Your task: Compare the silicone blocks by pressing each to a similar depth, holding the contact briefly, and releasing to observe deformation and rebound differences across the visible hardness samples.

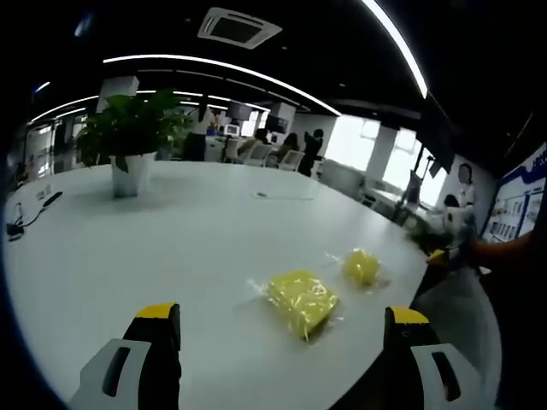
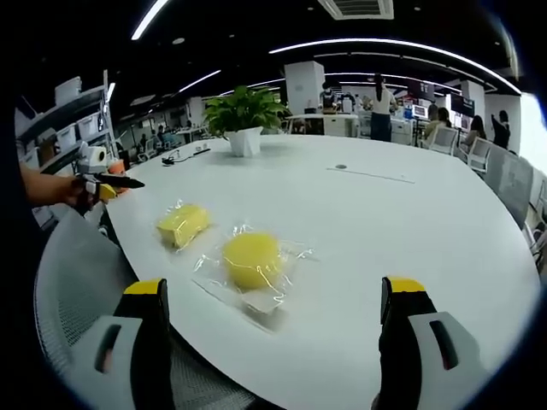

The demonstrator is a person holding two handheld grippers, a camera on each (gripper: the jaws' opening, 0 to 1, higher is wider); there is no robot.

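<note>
both jaws stand wide and empty; bagged yellow rectangular block (image 1: pixel 302 301) and round block (image 2: pixel 251 259) lie side by side near the table (image 1: pixel 171 231) edge. come down square, press each equally deep, hold, then lift clear

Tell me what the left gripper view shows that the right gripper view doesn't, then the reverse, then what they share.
Left gripper view alone: wall posters at the far right. Right gripper view alone: shelving with boxes at the left, and a grey chair back by the table edge. Shared: the white table, the potted plant, the bagged yellow block and the bagged yellow round sample, plus each view's open fingers.
</note>
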